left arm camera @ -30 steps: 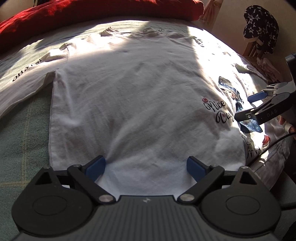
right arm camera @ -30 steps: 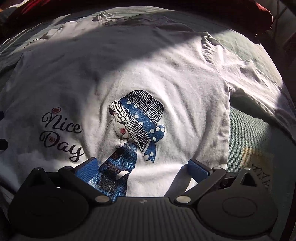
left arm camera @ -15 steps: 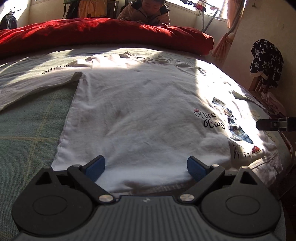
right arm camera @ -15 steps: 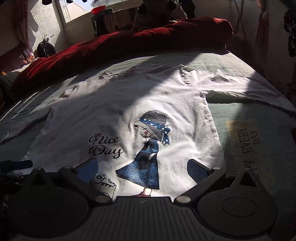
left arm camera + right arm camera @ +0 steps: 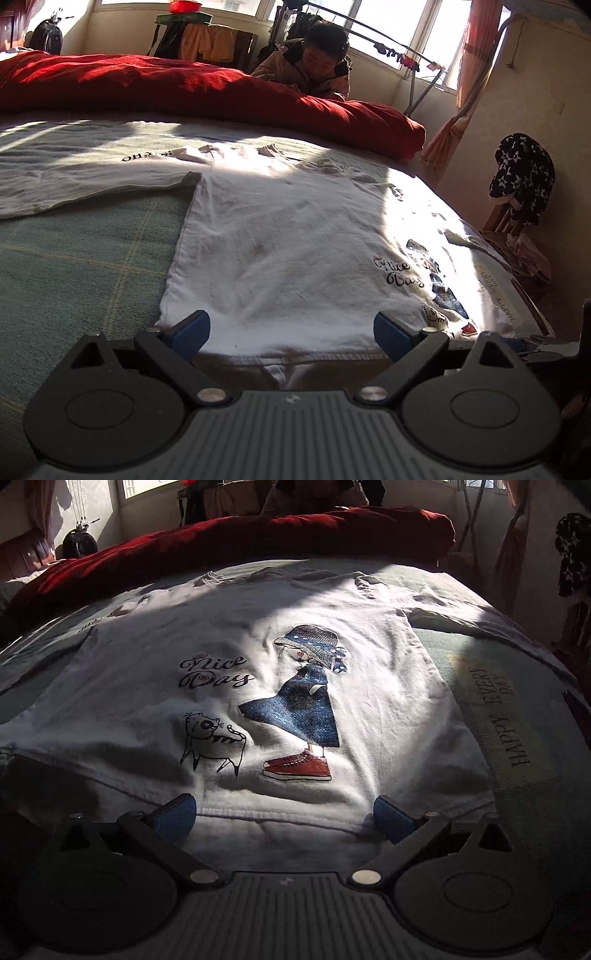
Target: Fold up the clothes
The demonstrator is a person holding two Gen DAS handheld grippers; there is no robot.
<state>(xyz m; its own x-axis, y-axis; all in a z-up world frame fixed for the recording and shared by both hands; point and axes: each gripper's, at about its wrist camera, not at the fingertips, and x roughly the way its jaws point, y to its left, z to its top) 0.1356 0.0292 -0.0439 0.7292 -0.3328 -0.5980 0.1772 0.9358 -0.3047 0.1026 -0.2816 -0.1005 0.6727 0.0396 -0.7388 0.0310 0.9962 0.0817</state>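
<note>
One white T-shirt (image 5: pixel 369 686) lies ahead of my tongs, carrying one printed girl (image 5: pixel 306 694), one cat (image 5: pixel 210 738) and one "Nice Day" caption (image 5: pixel 214 672). Beyond it: one red quilt (image 5: pixel 184 92), one person (image 5: pixel 314 62). My two tongs each show two blue pads (image 5: pixel 190 330).

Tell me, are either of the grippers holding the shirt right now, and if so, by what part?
Nothing is held. Both the left gripper and the right gripper have jaws wide open at the bottom hem of the white shirt.
</note>
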